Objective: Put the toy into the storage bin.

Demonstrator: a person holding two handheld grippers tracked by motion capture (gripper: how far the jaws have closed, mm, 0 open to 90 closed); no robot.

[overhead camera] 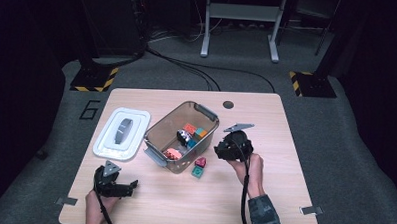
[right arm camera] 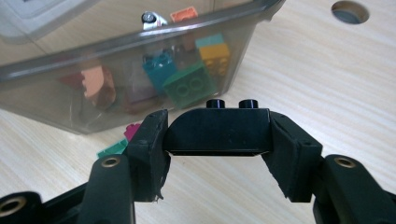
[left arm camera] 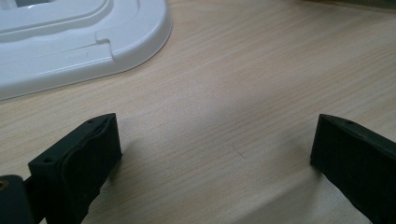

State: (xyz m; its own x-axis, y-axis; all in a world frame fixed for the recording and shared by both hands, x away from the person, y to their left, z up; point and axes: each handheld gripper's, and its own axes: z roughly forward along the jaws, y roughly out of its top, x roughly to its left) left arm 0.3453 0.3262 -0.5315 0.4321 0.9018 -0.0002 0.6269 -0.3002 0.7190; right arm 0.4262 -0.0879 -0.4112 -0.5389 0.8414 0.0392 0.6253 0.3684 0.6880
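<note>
My right gripper [right arm camera: 218, 140] is shut on a black arched brick [right arm camera: 218, 127] with two studs on top, one pad on each end, held clear above the table. In the high view my right gripper [overhead camera: 225, 149] hangs just right of a clear grey bin [overhead camera: 207, 113] with several coloured bricks inside. A magenta brick [overhead camera: 200, 162] and a green brick [overhead camera: 197, 172] lie on the table in front of the bin. My left gripper [overhead camera: 128, 185] rests low at the table's front left; its jaws stand wide apart with bare wood between them [left arm camera: 215, 140].
The bin's white lid [overhead camera: 121, 133] lies flat left of the bin, and its corner [left arm camera: 79, 42] is just ahead of the left gripper. A round cable hole [overhead camera: 228, 104] sits near the far edge. Bare wood spreads along the front and right of the table [overhead camera: 278, 195].
</note>
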